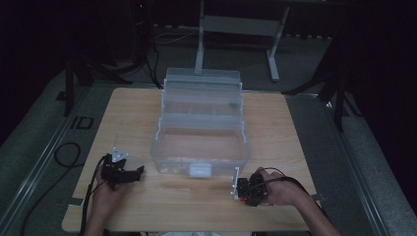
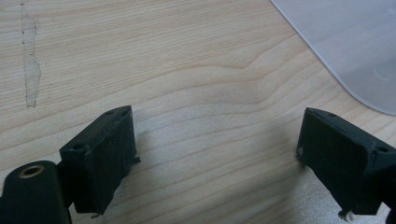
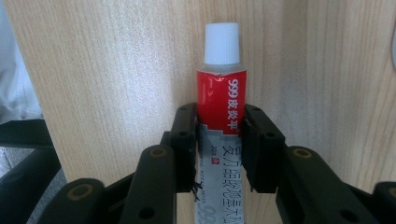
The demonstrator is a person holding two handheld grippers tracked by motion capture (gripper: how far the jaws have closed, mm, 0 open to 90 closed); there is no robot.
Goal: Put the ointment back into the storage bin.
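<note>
- A light wooden table (image 1: pixel 147 113) with rounded corners fills the middle of the high view, with dark floor and the legs of a grey stand in the upper part of the frame.
- A clear plastic tiered storage box (image 1: pixel 200 129) stands open at the centre of the table, its upper trays stepped back toward the top of the frame and a white latch on its near wall.
- The left gripper (image 1: pixel 129 173), black with a grey three-cornered plate on top, sits in the lower left of the high view, held by the person's left hand (image 1: pixel 105 189) just left of the box and apart from it.
- In the left gripper view its jaws stand wide apart over bare wood grain, with nothing between them; a corner of the clear box (image 2: pixel 355 51) shows in the upper right of that frame.
- The right gripper (image 1: pixel 241 189) is in the lower right of the high view, held by the person's right hand (image 1: pixel 282 189) near the box's front right corner.
- In the right gripper view its jaws are closed narrowly on a red, grey and white ointment tube (image 3: pixel 218 107) with a white screw cap, which points to the top of the frame above the table.
- The tube carries "999" and other printed characters on its red band.
</note>
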